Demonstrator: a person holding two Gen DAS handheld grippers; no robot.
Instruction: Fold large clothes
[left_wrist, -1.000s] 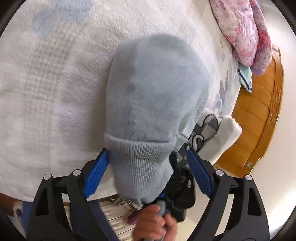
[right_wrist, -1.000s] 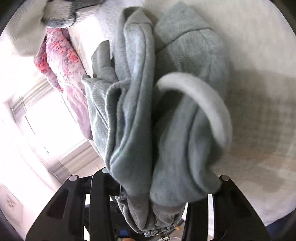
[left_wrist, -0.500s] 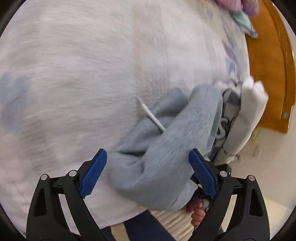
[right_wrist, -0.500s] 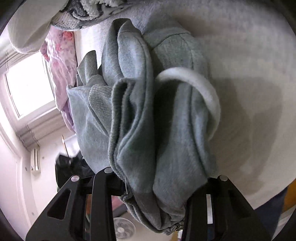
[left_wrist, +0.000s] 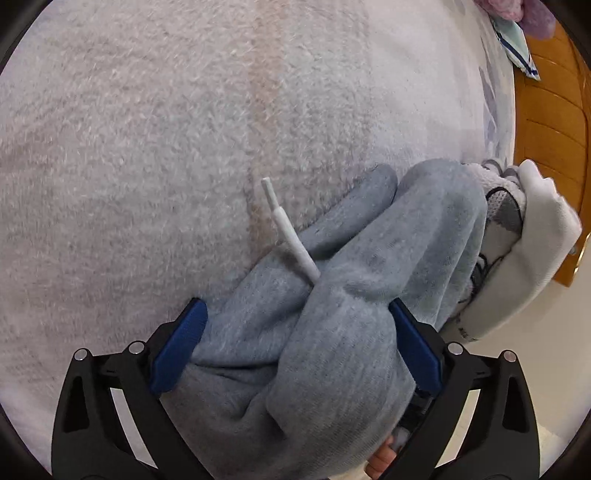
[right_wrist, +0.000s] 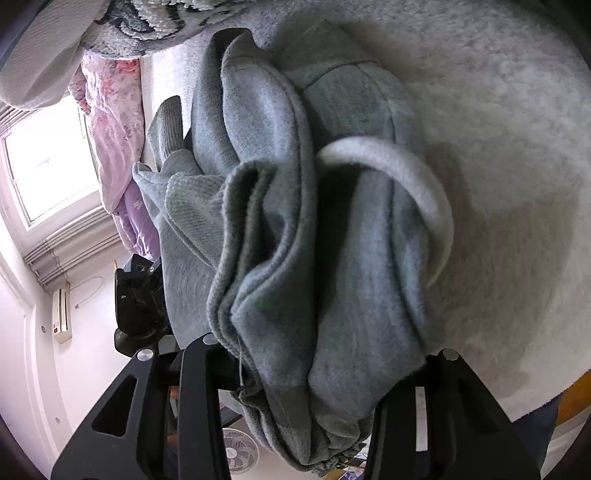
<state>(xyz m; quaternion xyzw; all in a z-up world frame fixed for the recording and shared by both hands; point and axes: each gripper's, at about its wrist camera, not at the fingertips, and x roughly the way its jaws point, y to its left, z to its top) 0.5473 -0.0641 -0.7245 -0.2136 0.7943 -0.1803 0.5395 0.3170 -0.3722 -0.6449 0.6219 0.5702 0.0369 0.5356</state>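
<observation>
The left gripper (left_wrist: 295, 339), black-framed with blue pads (left_wrist: 179, 354), stands with its jaws spread wide, and a thick bundle of the soft grey fleece hooded sweatshirt (left_wrist: 332, 332) fills the gap between them. The cloth reaches both blue pads, though whether they press into it or merely flank it cannot be told, so the grip itself stays uncertain. A white flat drawcord with a stiff tip (left_wrist: 291, 236) pokes up and away out of the folds (it angles toward the upper left over the bedding). The bundle rests on a pale, fuzzy cream blanket (left_wrist: 184, 129) that covers the bed. Just beyond the sweatshirt, at the bed's edge, sits a stack of folded white and grey patterned textiles (left_wrist: 524, 236), and behind those stands an orange wooden panel (left_wrist: 546, 122).

In the right wrist view the right gripper (right_wrist: 306, 369), all black, also has its jaws held apart, with the same grey sweatshirt (right_wrist: 295, 240) bunched in several layers between them and hanging below the fingertips. The cloth lies against both fingers (right_wrist: 199, 373); a firm pinch cannot be confirmed. The white drawcord (right_wrist: 406, 177) loops in an arc across the garment's right side. The cream blanket (right_wrist: 498, 147) lies under and to the right of the garment. Farther off are a pink floral quilt (right_wrist: 114, 122), a bright window (right_wrist: 48, 162) and a small white floor fan (right_wrist: 240, 452).
</observation>
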